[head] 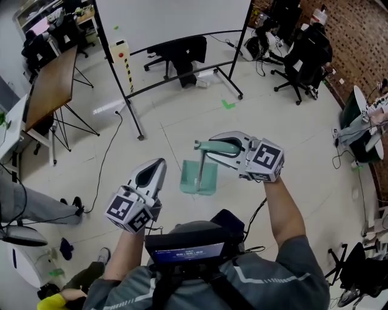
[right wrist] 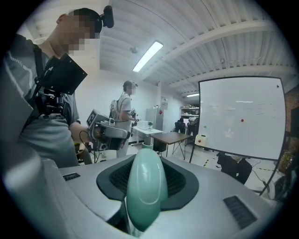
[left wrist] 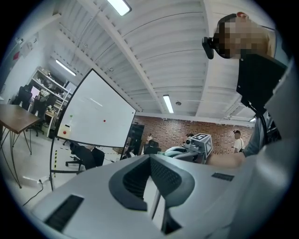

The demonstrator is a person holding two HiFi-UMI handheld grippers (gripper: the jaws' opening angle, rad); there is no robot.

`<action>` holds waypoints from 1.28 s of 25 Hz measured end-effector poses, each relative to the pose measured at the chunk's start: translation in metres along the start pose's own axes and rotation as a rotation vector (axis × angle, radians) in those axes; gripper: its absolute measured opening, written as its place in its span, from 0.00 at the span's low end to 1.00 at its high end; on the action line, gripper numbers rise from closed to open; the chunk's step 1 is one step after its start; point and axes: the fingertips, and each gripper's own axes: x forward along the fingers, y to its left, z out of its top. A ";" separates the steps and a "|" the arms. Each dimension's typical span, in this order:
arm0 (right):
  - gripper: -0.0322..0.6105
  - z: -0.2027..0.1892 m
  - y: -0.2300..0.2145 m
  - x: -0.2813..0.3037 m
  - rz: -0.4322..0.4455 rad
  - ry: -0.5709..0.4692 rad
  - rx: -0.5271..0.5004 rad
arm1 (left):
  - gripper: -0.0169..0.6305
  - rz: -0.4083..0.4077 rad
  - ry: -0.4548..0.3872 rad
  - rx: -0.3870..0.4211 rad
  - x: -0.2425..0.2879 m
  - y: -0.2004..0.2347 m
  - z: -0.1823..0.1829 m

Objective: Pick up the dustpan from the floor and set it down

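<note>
The person carries two white hand-held grippers, each with one black-and-white marker cube at its rear. There is one dustpan, pale green translucent plastic with a long handle (head: 199, 177). It is off the pale tiled floor (head: 182, 124) and hangs in the air in front of the person, between the two grippers and nearer the right one. The right gripper (head: 213, 149) has its jaws clamped on the rounded teal grip at the top of the handle. The right gripper view shows that grip (right wrist: 145, 189) filling the gap between the two dark pads of the right gripper (right wrist: 145, 182). Below the grip, the thin shaft drops to the pan, whose flat tray tilts slightly above the floor. The left gripper (head: 159, 164) is just beside the pan without touching it. The left gripper view shows the left gripper (left wrist: 152, 172) with its jaws drawn together to a narrow slit and nothing between them. Further off stands one large whiteboard on a black wheeled frame (head: 176, 18). One black office chair (head: 179, 53) sits behind its base and a second black office chair (head: 303, 51) is to the right. One brown wooden desk on thin black legs (head: 51, 85) stands at the left. One green tape mark (head: 228, 104) lies on the floor.
</note>
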 end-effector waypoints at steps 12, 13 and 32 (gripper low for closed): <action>0.29 -0.014 -0.130 0.058 0.114 -0.002 -0.057 | 0.07 0.108 -0.011 0.038 0.106 0.079 0.010; 0.29 -0.017 -0.142 0.060 0.132 0.003 -0.068 | 0.07 0.134 -0.007 0.042 0.117 0.087 0.011; 0.29 -0.048 -0.327 0.136 0.208 0.071 -0.099 | 0.07 0.277 0.021 -0.023 0.236 0.233 0.016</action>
